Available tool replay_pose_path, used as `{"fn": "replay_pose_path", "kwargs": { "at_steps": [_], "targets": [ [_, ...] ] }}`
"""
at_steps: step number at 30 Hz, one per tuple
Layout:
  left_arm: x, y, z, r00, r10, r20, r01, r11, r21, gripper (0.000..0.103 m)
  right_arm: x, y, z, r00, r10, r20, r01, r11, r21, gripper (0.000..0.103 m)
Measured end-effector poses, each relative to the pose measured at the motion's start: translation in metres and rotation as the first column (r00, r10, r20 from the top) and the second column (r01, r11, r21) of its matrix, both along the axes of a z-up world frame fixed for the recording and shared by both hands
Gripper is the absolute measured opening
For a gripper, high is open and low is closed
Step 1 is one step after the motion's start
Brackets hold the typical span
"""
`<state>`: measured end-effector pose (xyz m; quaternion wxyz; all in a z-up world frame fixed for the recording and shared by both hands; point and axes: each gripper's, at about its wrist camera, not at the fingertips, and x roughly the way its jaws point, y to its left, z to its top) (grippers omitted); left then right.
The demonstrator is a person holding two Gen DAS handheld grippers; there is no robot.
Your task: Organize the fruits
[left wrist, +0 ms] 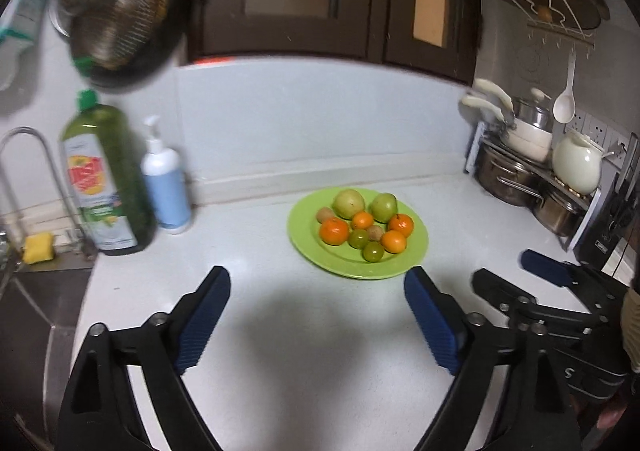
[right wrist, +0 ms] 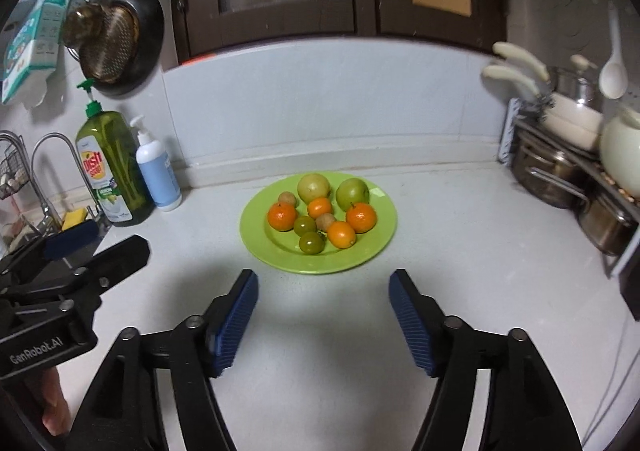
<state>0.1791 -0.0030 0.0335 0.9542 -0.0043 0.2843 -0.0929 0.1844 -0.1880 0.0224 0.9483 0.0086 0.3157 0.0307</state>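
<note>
**Cataloguing the fruit plate and both claws**

Holding both tools over a smooth white countertop (right wrist: pixel 460 235), we list what lies before us.

Item one: a round, glossy lime-green plate (right wrist: pixel 372 243), shallow with a broad flat rim, resting on the counter just ahead of both sets of fingers.

Item two: fruit heaped in the plate's well. Two large pale-green apples (right wrist: pixel 352 193) sit at the far side; four dimpled oranges (right wrist: pixel 361 217) ring the centre; two small smooth dark-green fruits (right wrist: pixel 311 242) lie nearest us; two small rough brown fruits (right wrist: pixel 287 198) are tucked among them. All pieces are rounded and touching or nearly so.

Item three: our left gripper (left wrist: pixel 318 289), black frame with ribbed blue pads, jaws spread wide, nothing between them.

Item four: our right gripper (right wrist: pixel 324 291), same build, jaws apart, likewise holding nothing; the plate is beyond its tips.

Item five: a tall green dish-soap bottle (right wrist: pixel 112 175) and a white pump bottle (right wrist: pixel 157 175) standing side by side left of the plate.

Item six: steel pots (right wrist: pixel 548 175) on a rack at the right.
</note>
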Motion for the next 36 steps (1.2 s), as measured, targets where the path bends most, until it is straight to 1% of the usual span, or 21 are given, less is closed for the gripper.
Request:
{"fn": "replay_pose_path", "kwargs": {
  "at_steps": [1, 3, 4, 7, 9, 14, 20, 27, 36],
  "targets": [
    [-0.007, 0.001, 0.001, 1.000, 0.005, 0.013, -0.005, 1.000, 0.006, 0.095, -0.010, 0.000, 0.002, 1.000, -0.005, 0.016, 0.005, 1.000, -0.005, 0.073],
    [-0.022, 0.002, 0.002, 0.999, 0.008, 0.032, -0.008, 1.000, 0.013, 0.101, -0.028, 0.003, 0.005, 0.999, -0.014, 0.047, 0.014, 1.000, -0.012, 0.078],
    [-0.030, 0.004, 0.002, 0.999, 0.015, 0.042, -0.015, 1.000, 0.011, 0.102, -0.034, 0.003, 0.006, 0.998, -0.017, 0.054, 0.017, 1.000, -0.013, 0.078],
    [-0.050, 0.007, 0.002, 0.998, 0.034, 0.060, -0.034, 0.999, 0.001, 0.103, -0.054, 0.003, 0.008, 0.996, -0.025, 0.085, 0.026, 1.000, -0.005, 0.079],
    [-0.062, 0.010, 0.000, 0.997, 0.042, 0.060, -0.042, 0.999, -0.010, 0.103, -0.067, 0.004, 0.009, 0.994, -0.031, 0.105, 0.031, 1.000, -0.003, 0.083],
    [-0.084, 0.011, -0.002, 0.998, 0.031, 0.059, -0.030, 0.999, -0.015, 0.103, -0.095, 0.006, 0.008, 0.989, -0.043, 0.141, 0.046, 0.999, -0.019, 0.086],
    [-0.098, 0.014, -0.005, 0.998, 0.038, 0.059, -0.036, 0.999, -0.036, 0.103, -0.110, 0.006, 0.003, 0.990, -0.031, 0.136, 0.032, 0.999, -0.005, 0.086],
    [-0.107, 0.016, -0.003, 0.994, 0.060, 0.088, -0.058, 0.998, -0.017, 0.103, -0.114, 0.007, 0.000, 0.991, -0.030, 0.133, 0.030, 1.000, -0.002, 0.086],
    [-0.111, 0.017, -0.002, 0.992, 0.053, 0.112, -0.051, 0.998, -0.026, 0.103, -0.114, 0.007, -0.002, 0.990, -0.033, 0.134, 0.034, 0.999, -0.008, 0.086]
  ]
}}
